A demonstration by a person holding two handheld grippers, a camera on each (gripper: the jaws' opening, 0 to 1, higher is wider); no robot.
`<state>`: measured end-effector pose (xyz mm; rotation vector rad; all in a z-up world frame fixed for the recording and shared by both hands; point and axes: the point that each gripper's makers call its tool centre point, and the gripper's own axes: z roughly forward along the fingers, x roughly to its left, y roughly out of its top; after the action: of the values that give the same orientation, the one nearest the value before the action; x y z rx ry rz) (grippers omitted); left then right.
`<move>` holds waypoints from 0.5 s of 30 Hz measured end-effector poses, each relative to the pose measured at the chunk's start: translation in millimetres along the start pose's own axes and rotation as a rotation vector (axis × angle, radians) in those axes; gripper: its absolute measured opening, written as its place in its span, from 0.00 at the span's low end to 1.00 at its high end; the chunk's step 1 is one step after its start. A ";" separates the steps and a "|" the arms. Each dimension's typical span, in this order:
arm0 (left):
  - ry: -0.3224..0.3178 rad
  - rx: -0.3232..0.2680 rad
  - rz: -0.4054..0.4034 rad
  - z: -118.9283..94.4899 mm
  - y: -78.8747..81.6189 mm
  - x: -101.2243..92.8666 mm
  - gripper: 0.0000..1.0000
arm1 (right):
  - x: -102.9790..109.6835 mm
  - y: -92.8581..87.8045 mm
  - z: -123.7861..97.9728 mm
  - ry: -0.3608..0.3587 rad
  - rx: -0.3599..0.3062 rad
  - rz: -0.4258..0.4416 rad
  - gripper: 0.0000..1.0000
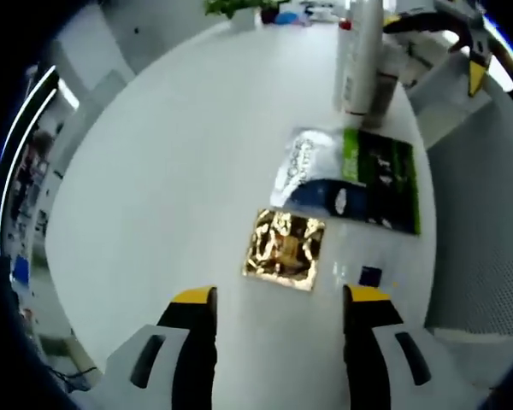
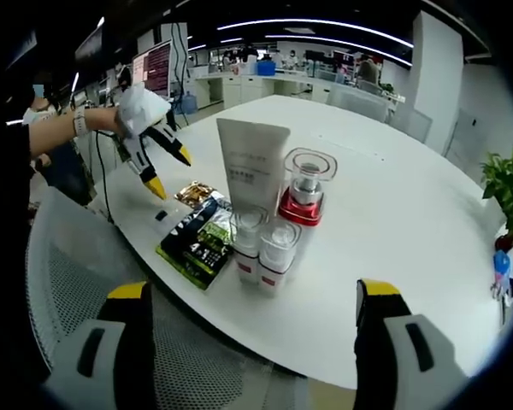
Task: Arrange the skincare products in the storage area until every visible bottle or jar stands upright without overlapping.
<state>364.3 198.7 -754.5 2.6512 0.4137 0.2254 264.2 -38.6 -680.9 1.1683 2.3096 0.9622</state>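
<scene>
on the white round table [image 2: 393, 222] stand upright skincare bottles [image 2: 269, 243].

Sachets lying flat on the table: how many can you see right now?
3, clustered near the table edge: a gold sachet nearest the left gripper, a white and dark blue sachet beyond it, and a green and black sachet alongside. Others may be hidden.

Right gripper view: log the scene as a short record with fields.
surface: white round table
upright items: white squeeze tube; clear jar with red base; two small clear-capped bottles
flat items: green-and-black sachet; gold foil sachet, lying beside the bottles
left gripper: open, above the table edge
right gripper: open, empty
</scene>
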 end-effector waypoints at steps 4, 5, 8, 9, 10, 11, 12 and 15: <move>0.029 -0.058 -0.073 -7.5 8.6 -5.8 0.61 | 1.0 3.5 0.1 0.003 -0.015 0.001 0.99; 0.040 -0.063 -0.090 -8.0 9.2 -5.3 0.63 | 1.3 4.2 0.1 0.004 -0.017 0.000 0.99; 0.054 -0.100 -0.098 -12.8 14.4 -11.3 0.67 | 1.4 6.3 0.0 0.001 -0.025 -0.001 0.99; 0.057 -0.102 -0.105 -13.9 14.7 -12.7 0.67 | 2.0 7.3 -0.1 0.004 -0.030 -0.001 0.99; 0.062 -0.110 -0.108 -15.8 15.8 -14.8 0.69 | 2.4 8.5 -0.5 0.005 -0.036 0.000 0.99; 0.067 -0.117 -0.111 -17.1 16.9 -15.7 0.70 | 2.6 9.3 -0.8 0.005 -0.040 -0.002 0.99; 0.075 -0.128 -0.120 -19.5 18.7 -17.2 0.71 | 2.8 10.1 -1.3 0.005 -0.043 -0.004 0.99; 0.091 -0.165 -0.139 -25.9 24.0 -20.3 0.74 | 1.1 13.5 -2.3 -0.005 -0.058 -0.008 0.99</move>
<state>345.5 182.0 -722.5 2.4458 0.5813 0.3228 269.6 -33.0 -669.7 1.1368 2.2648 1.0149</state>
